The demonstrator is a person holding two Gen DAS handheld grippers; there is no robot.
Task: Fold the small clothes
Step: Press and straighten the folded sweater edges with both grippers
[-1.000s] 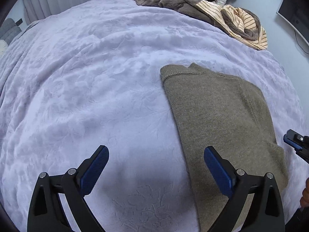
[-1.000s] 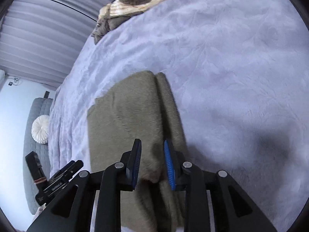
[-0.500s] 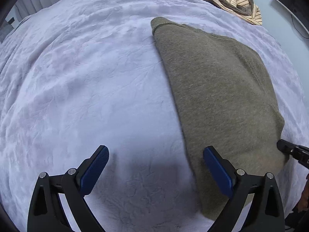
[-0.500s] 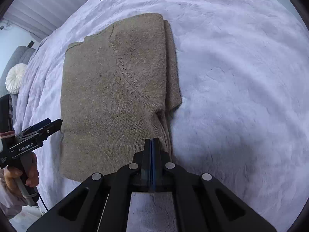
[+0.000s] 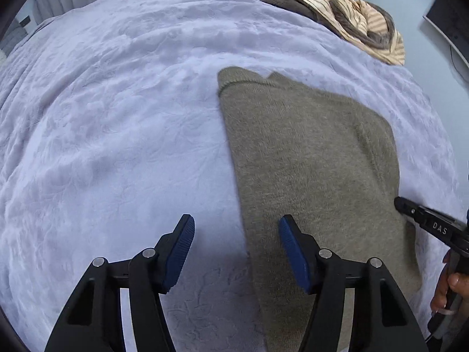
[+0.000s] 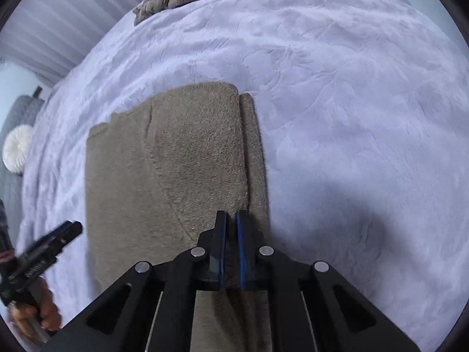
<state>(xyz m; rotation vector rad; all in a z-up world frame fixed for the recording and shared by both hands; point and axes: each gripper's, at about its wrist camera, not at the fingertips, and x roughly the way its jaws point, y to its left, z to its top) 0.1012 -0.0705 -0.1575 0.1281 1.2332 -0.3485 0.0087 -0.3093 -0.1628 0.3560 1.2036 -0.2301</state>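
left wrist view: olive knit sweater (image 5: 307, 161), partly folded, lies flat on a lilac plush bedspread (image 5: 117, 132). left gripper (image 5: 236, 252) straddles its near left edge, jaws half apart and closing, pads not yet pressing cloth. striped clothes pile (image 5: 351, 20) lies far off at the bed's end.

right wrist view: right gripper (image 6: 230, 249) is nearly shut, a thin fold of the sweater (image 6: 176, 161) apparently pinched between its pads at the near right edge. fabric looks soft, light, limp and a little grippy; best taken at near corners, through all layers.
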